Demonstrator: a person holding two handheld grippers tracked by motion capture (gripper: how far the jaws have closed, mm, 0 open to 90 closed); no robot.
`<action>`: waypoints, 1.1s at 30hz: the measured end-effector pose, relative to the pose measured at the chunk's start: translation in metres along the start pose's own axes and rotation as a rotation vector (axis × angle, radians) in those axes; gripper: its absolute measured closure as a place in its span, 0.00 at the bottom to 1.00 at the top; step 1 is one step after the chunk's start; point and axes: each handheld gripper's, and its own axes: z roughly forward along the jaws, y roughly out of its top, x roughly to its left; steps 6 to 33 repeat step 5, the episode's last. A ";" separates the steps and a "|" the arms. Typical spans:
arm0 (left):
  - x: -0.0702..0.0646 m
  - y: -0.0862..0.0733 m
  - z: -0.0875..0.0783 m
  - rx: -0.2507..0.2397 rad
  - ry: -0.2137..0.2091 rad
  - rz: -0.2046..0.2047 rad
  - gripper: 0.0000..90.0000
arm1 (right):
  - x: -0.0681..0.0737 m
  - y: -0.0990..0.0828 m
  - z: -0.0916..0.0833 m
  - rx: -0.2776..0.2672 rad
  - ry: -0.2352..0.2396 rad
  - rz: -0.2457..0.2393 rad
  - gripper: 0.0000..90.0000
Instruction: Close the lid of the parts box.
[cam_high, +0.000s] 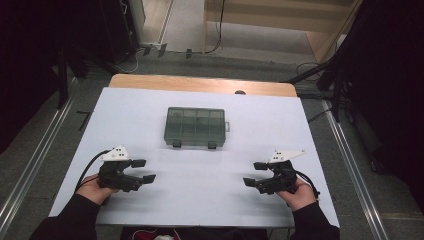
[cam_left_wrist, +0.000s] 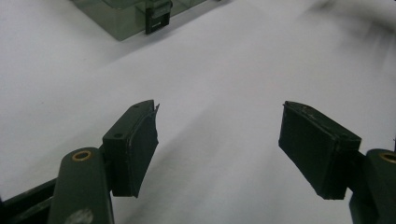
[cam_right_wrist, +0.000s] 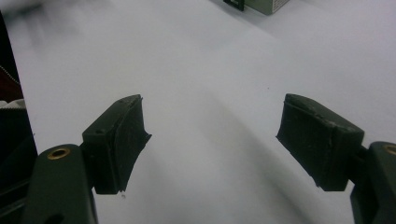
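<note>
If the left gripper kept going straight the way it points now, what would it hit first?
Probably nothing soon: the left gripper, jaws open, points across bare white table toward the right gripper. The compartment box lies off that line.

Bare table (cam_high: 210, 170) lies between fingers and organizer box (cam_high: 195, 127).

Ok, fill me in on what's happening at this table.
A person sits at a white table with a gripper in each hand. The left gripper and the right gripper are both open and hold nothing, low over the near part of the table. Farther back, in the middle, lies a green see-through box with compartments, its lid shut and its two latches facing the person. Neither gripper touches it.
</note>
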 end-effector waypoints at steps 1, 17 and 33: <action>0.000 0.000 0.000 0.000 -0.001 -0.001 0.31 | 0.000 0.000 0.000 0.000 0.001 0.001 0.26; 0.000 0.000 0.001 0.003 -0.004 0.004 0.31 | 0.000 0.000 0.001 -0.001 0.006 0.002 0.26; 0.000 0.000 0.001 0.003 -0.004 0.004 0.31 | 0.000 0.000 0.001 -0.001 0.006 0.002 0.26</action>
